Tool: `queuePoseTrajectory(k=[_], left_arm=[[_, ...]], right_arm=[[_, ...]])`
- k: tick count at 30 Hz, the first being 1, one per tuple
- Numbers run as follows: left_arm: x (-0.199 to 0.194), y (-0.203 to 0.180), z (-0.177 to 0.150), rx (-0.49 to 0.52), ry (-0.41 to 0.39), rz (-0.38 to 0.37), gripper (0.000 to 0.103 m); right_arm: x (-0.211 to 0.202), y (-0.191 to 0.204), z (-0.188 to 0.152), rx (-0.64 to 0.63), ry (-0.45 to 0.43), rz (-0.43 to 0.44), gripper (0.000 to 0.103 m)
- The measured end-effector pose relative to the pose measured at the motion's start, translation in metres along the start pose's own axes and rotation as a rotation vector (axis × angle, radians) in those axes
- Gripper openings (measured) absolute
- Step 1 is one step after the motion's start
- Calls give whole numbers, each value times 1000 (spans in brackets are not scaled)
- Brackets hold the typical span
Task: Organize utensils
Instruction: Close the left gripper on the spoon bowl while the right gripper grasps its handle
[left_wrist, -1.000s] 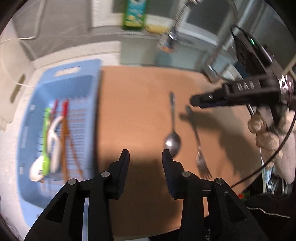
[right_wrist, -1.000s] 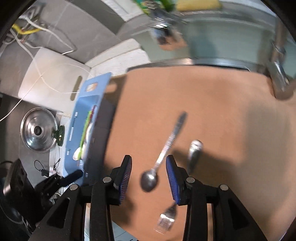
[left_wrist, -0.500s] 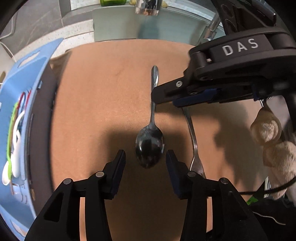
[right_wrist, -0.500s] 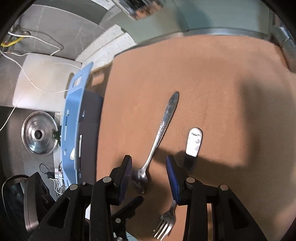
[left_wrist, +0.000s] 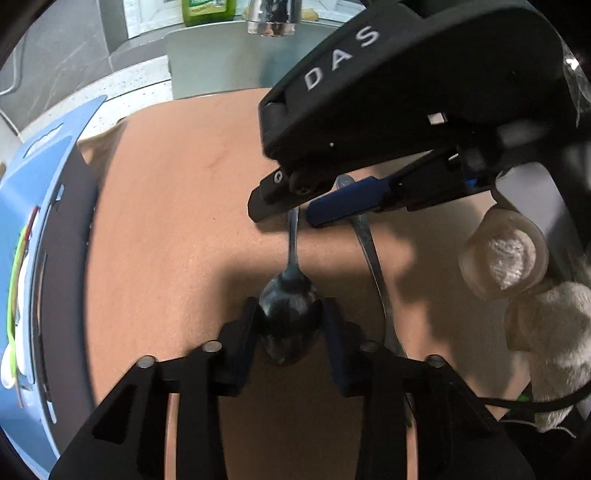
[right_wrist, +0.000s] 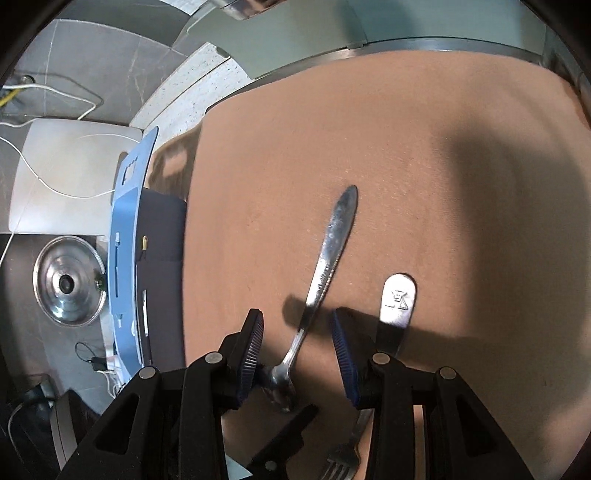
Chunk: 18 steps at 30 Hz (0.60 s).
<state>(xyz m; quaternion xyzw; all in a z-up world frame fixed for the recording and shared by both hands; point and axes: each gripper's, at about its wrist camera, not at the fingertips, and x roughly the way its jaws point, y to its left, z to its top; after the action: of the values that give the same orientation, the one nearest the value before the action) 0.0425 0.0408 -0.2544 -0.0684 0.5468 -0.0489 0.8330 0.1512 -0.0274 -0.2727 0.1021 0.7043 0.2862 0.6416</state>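
A steel spoon lies on the brown board, bowl toward me. My left gripper is open, its fingers on either side of the spoon's bowl. My right gripper is open and straddles the spoon's handle; it also shows in the left wrist view from the right. A steel fork lies just right of the spoon, its tines toward me. A blue utensil tray at the left holds several plastic utensils.
A sink and tap lie beyond the board, with a green bottle on the ledge. A steel pot lid and a white board with cables sit left of the tray.
Both grippers have come down and closed in on the spoon. The left one now has the bowl between its fingers; the right one now straddles the handle. The spoon and fork have not moved.
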Motion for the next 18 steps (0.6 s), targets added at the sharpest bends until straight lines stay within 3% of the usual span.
queuePoseTrajectory(k=[7, 10, 11, 12, 18], left_arm=[[-5, -1, -6, -8, -14, -58, 32], [-6, -1, -7, -10, -13, -53, 32], [-7, 1, -7, -20, -14, -61, 32], [-8, 3, -7, -25, -14, -65, 32], [-12, 5, 1, 9, -20, -53, 32]], right_arm=[[3, 12, 2, -31, -3, -67, 35], [2, 9, 1, -32, -10, -89, 22], [1, 5, 2, -26, -11, -89, 14], [0, -1, 2, -5, -9, -73, 9], [-6, -16, -2, 69, -9, 24, 8]])
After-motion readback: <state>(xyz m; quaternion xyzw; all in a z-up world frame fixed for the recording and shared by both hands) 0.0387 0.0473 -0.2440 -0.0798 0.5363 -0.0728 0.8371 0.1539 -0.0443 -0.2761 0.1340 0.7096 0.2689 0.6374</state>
